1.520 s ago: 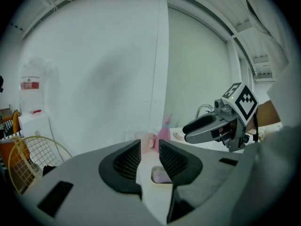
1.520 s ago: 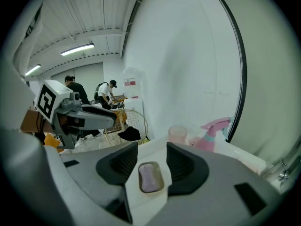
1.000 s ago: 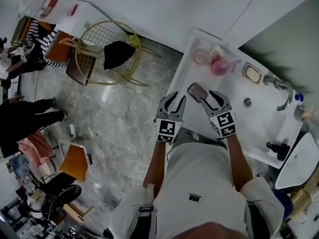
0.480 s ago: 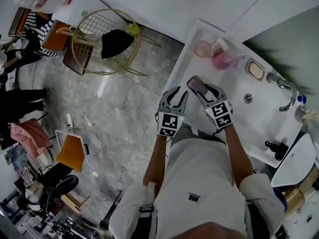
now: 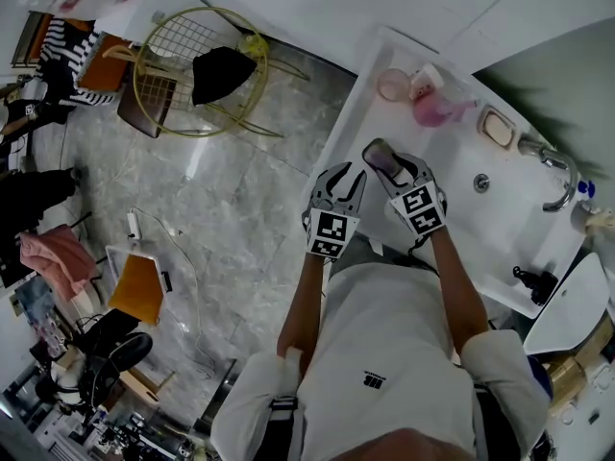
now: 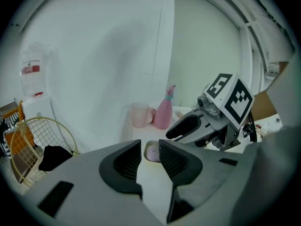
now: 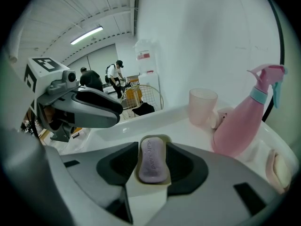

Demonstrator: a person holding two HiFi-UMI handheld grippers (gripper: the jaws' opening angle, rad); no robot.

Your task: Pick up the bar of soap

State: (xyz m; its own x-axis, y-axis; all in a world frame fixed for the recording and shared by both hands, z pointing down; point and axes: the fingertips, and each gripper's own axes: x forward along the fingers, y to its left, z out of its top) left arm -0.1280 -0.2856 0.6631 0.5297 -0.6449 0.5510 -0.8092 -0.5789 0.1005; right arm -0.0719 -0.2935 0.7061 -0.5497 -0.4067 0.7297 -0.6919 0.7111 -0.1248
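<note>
Since a second ago both your grippers have sunk toward the near-left end of the white counter, and the load has come down with them.

Your right gripper is clenched on the soap dish, not on the bar. The bar of soap lies loose in that dish, between the jaws. Whether the dish touches the counter yet I cannot tell.

Your left gripper hangs just to the left with its jaws apart on nothing.

The main risk is tilt. You are pointing steeply down, and a little more pitch would likely slide the bar off the dish's far rim. A nudge from the left gripper could do the same.

The pink spray bottle and cup stand farther off, at the far right, and are only at risk if you swing wide.
</note>
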